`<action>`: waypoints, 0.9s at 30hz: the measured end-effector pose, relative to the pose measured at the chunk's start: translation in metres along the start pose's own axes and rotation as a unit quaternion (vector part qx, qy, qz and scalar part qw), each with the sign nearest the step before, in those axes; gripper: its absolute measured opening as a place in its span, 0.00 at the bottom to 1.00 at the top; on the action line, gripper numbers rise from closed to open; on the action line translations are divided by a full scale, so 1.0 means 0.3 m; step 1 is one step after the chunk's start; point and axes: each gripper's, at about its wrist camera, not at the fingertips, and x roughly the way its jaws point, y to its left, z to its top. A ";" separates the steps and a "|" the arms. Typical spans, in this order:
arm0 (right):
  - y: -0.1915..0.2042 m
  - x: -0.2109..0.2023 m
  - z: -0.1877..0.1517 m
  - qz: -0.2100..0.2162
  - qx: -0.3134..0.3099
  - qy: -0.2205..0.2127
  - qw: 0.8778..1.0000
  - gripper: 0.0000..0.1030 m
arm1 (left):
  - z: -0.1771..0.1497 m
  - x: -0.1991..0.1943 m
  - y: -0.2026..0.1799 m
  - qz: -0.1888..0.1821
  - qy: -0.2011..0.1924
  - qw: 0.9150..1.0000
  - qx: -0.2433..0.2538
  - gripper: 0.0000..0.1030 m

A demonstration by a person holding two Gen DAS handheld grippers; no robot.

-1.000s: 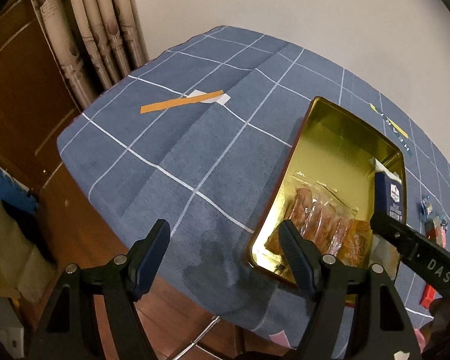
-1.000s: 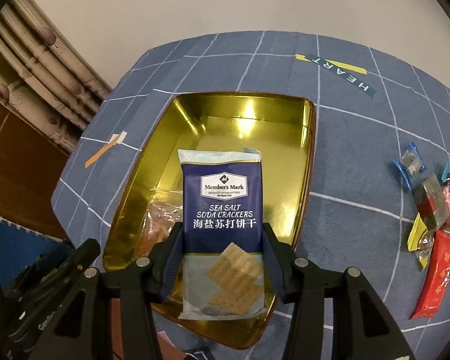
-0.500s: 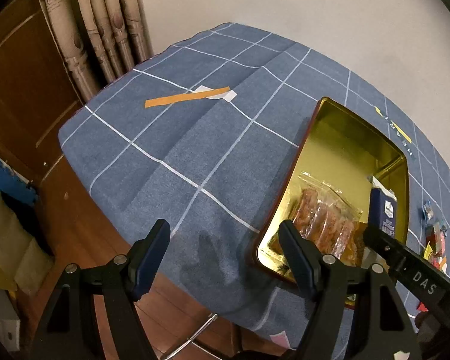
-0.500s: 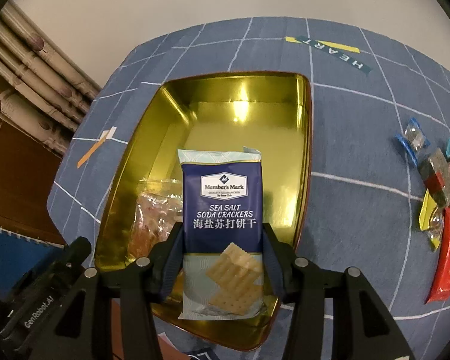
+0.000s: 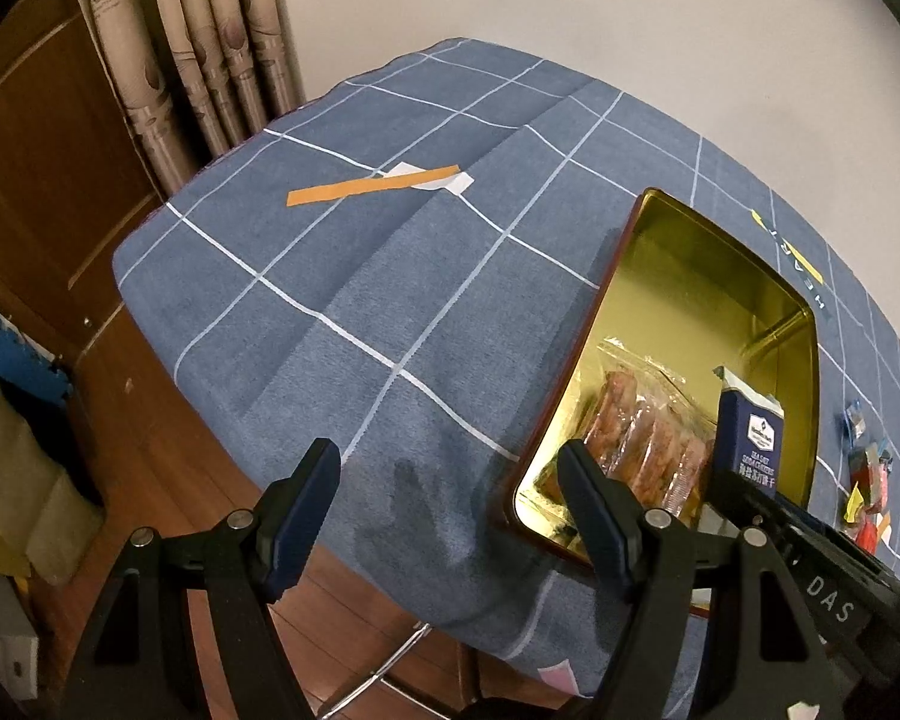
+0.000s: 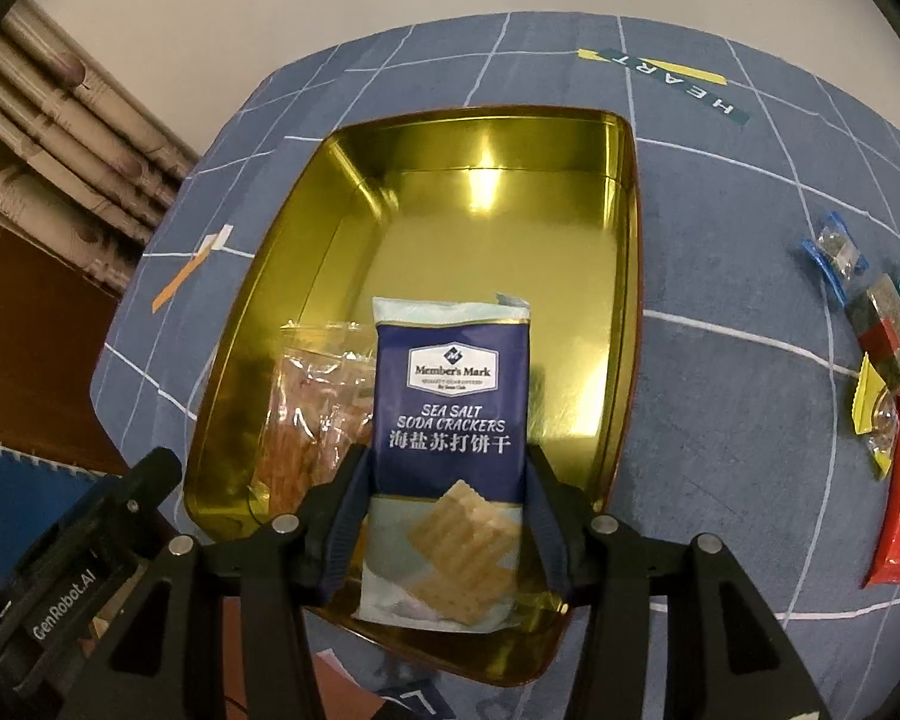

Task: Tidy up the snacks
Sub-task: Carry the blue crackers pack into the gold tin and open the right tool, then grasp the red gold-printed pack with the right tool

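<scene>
Right gripper (image 6: 447, 480): jaws clamped on the sides of a cracker pack (image 6: 450, 420), blue wrapper, held upright above the near end of the tin (image 6: 627, 240). The pack's lower edge hangs over the tin's near rim; whether it touches the floor of the tin cannot be told.

Left gripper (image 5: 450, 492): jaws apart, nothing between them. It hangs over the near edge of the tablecloth (image 5: 390, 276), just left of the tin (image 5: 606, 300).

Tin: gold, open, on the cloth. 1 clear bag of brown snacks (image 5: 642, 426) lies in its near left part, just beside the pack (image 5: 750, 438). The far half is bare.

Loose wrapped snacks (image 6: 888, 396) lie in a cluster on the cloth, well right of the tin. An orange strip (image 5: 378, 187) lies on the cloth to the far left.
</scene>
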 end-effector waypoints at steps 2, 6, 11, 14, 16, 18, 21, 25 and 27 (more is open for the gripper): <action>0.003 -0.001 -0.001 0.000 -0.005 0.002 1.000 0.50 | 0.000 0.002 -0.001 0.000 0.001 1.000 0.001 0.70; 0.008 -0.004 -0.005 -0.002 -0.010 0.011 1.000 0.51 | -0.002 0.005 -0.004 0.001 0.003 1.000 0.003 0.70; 0.030 -0.022 -0.022 -0.017 -0.030 0.014 0.999 0.52 | -0.004 0.004 -0.006 0.002 -0.001 1.000 0.005 0.70; 0.032 -0.040 -0.031 -0.017 -0.041 0.013 0.999 0.52 | -0.004 0.003 -0.008 0.002 -0.002 1.000 0.006 0.70; 0.032 -0.060 -0.034 -0.022 -0.051 0.008 0.998 0.52 | -0.005 0.002 -0.008 0.004 -0.003 1.000 0.006 0.70; 0.025 -0.090 -0.037 -0.020 -0.055 0.000 0.998 0.52 | -0.004 0.002 -0.008 0.004 -0.003 1.000 0.006 0.70; 0.006 -0.135 -0.040 -0.021 -0.059 -0.014 0.998 0.52 | -0.004 -0.001 -0.006 0.005 -0.004 1.000 0.006 0.70; -0.075 -0.209 -0.035 -0.027 -0.045 -0.034 0.998 0.52 | -0.003 -0.006 -0.005 0.006 -0.005 1.000 0.006 0.70; -0.153 -0.238 -0.030 -0.041 -0.025 -0.038 0.998 0.52 | -0.003 -0.006 -0.005 0.007 -0.006 1.000 0.006 0.70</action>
